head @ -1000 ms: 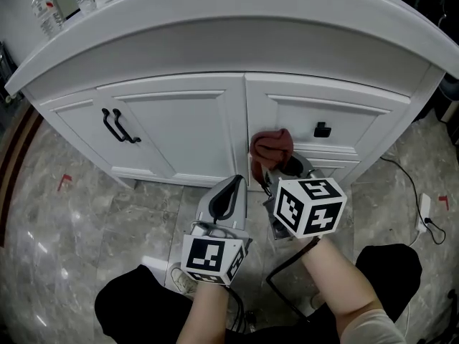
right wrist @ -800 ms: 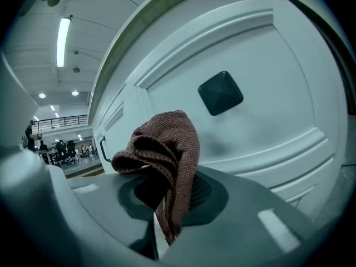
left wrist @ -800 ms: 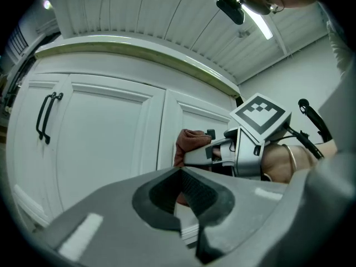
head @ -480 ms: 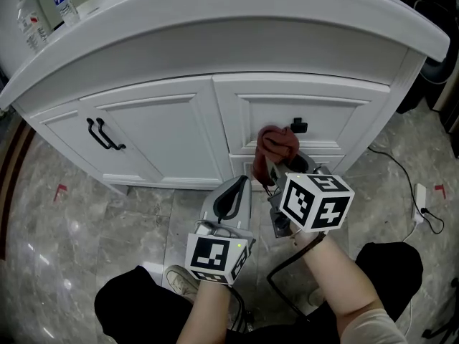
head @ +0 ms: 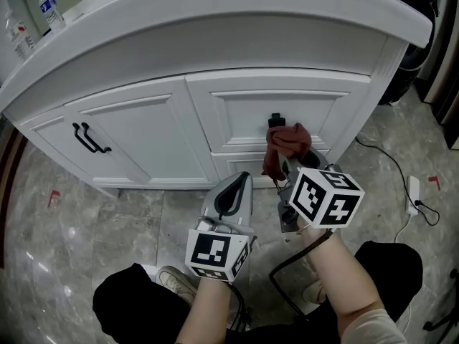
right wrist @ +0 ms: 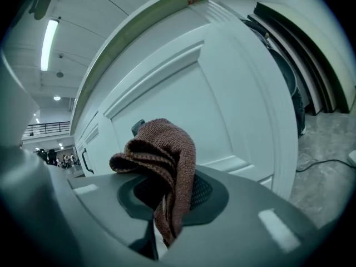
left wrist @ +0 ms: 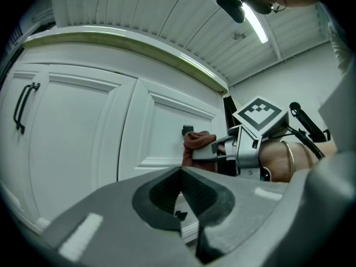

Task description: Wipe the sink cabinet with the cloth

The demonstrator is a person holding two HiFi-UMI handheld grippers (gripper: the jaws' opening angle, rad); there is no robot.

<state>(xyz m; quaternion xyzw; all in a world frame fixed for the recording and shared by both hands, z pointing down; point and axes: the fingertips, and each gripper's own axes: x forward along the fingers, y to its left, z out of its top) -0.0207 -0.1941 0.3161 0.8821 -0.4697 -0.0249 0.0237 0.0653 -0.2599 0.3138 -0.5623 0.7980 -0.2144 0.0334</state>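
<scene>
Cloth [right wrist: 167, 152] tight in right gripper [right wrist: 163, 216] (left gripper [left wrist: 181, 174] closed, empty).

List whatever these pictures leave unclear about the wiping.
Contact between cloth and cabinet: the bunched cloth itself covers that spot in the head view and right gripper view.
Knob: partly behind the cloth in the right gripper view.
Sink: not visible; the countertop is cut off by the head view's upper edge.
Bottle label: too small, head view.
</scene>
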